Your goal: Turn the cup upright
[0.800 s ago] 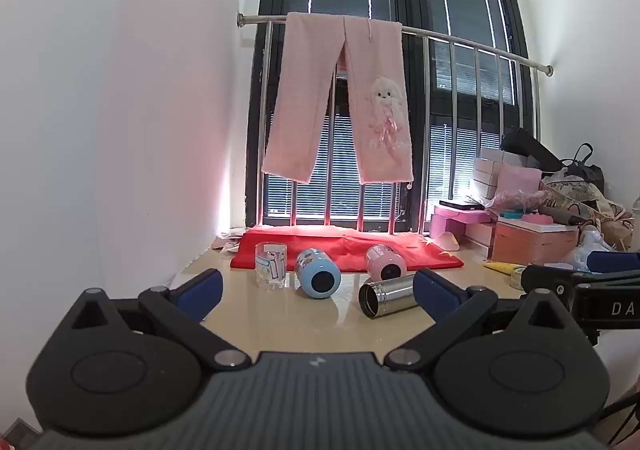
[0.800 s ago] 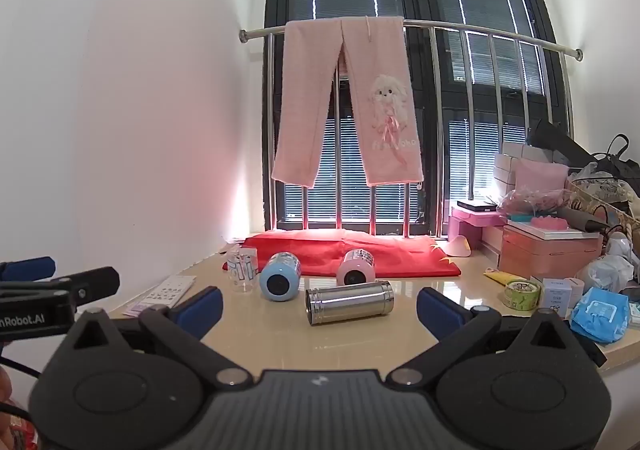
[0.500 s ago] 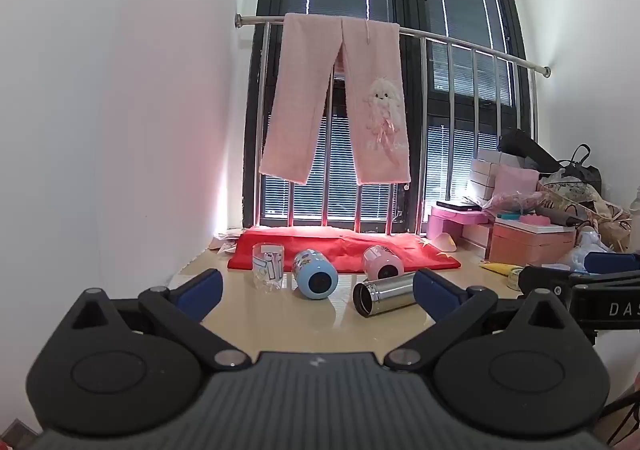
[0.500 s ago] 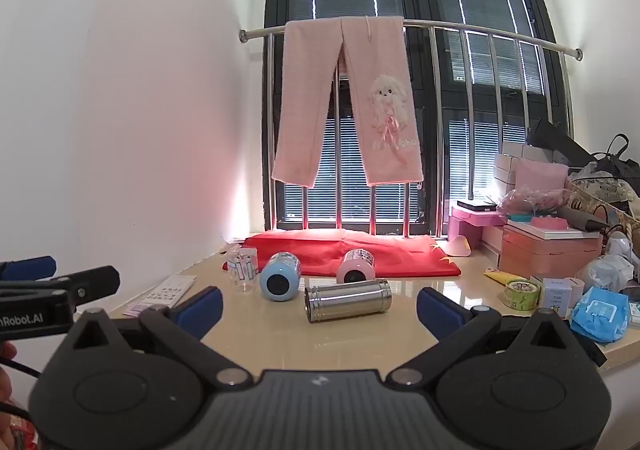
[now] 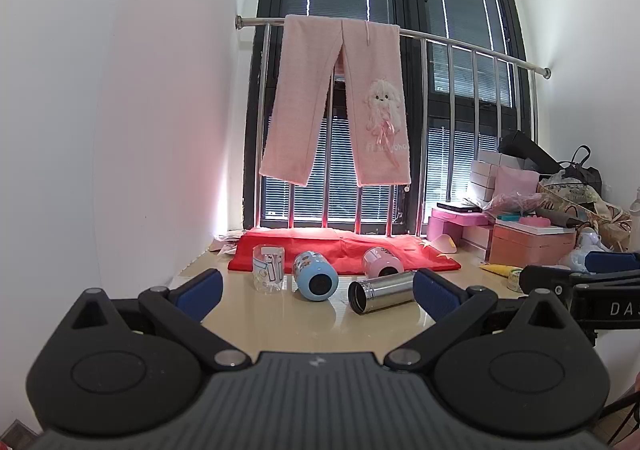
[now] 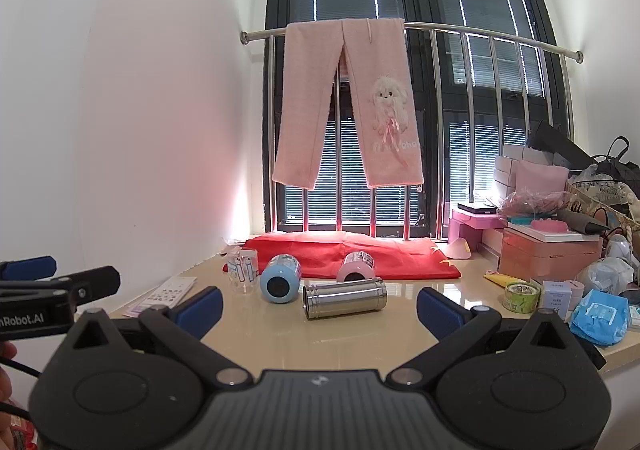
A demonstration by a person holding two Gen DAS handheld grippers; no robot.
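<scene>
The biggest change is in the left wrist view: over the last moment the whole scene slides up and the cups grow a little, so the left gripper (image 5: 316, 292) is creeping forward and dipping toward the table (image 5: 280, 334). The right wrist view barely shifts; the steel cup only drifts slightly, so the right gripper (image 6: 318, 308) is close to holding station. Nothing on the table has moved, which means the task is still in its approach and no cup has been touched.

Both claws stand wide apart and hold nothing, their blue pads (image 5: 198, 289) framing the row of cups from a distance. The left one also shows at the edge of the right view, and the right one at the edge of the left view, so the two tools sit side by side.

Three cups lie on their sides on the beige table, in front of the red cloth (image 6: 352, 250). The steel cup (image 6: 344, 297) is nearest, lying crosswise with its open mouth to the left. The blue cup (image 6: 280, 278) lies just left of it, its round end toward the cameras. The pink cup (image 6: 357, 265) lies behind, at the edge of the cloth. A clear glass (image 6: 241, 275) stands at the far left and probably needs nothing.

The steel cup sits between the right claw's fingers in view, so it looks like the likely first target, though the frames do not settle which hand will act
</scene>
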